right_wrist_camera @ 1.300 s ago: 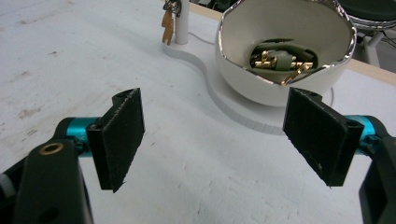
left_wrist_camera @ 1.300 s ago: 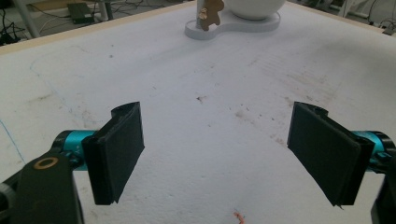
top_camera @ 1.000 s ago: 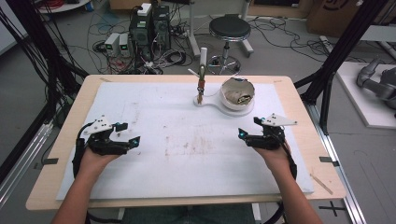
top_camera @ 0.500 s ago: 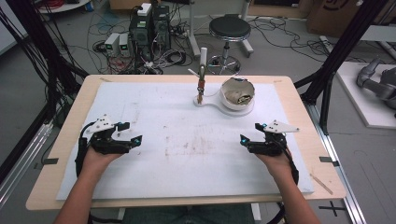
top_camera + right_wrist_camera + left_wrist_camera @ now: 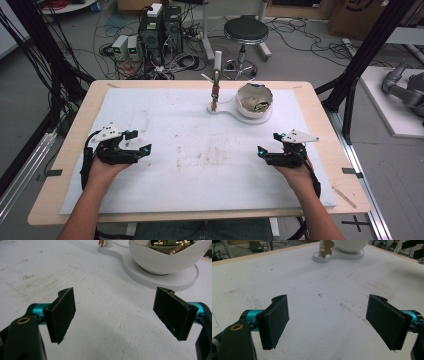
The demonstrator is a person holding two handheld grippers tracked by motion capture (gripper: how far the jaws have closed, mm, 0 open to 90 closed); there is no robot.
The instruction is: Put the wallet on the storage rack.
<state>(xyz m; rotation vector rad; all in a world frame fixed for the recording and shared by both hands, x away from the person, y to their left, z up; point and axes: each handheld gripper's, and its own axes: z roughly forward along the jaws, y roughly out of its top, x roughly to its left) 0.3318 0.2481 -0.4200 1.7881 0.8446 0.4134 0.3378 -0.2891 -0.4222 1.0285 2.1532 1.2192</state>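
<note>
Both grippers rest empty with jaws spread wide, the right gripper [image 5: 266, 152]'s having just been opening, and it sits nearer than the left gripper [image 5: 141, 150] to the white bowl [image 5: 255, 100] at the table's far edge, ahead and slightly inward.

Bowl [image 5: 254, 101] on stand [image 5: 227, 109] behind both tools, right of post [image 5: 216, 90].

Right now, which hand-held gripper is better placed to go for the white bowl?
Right. The right hand-held gripper sits nearer the white bowl, its jaws wide open and empty, and the bowl looms close in its own view. The left hand-held gripper rests across the mat, farther off.
</note>
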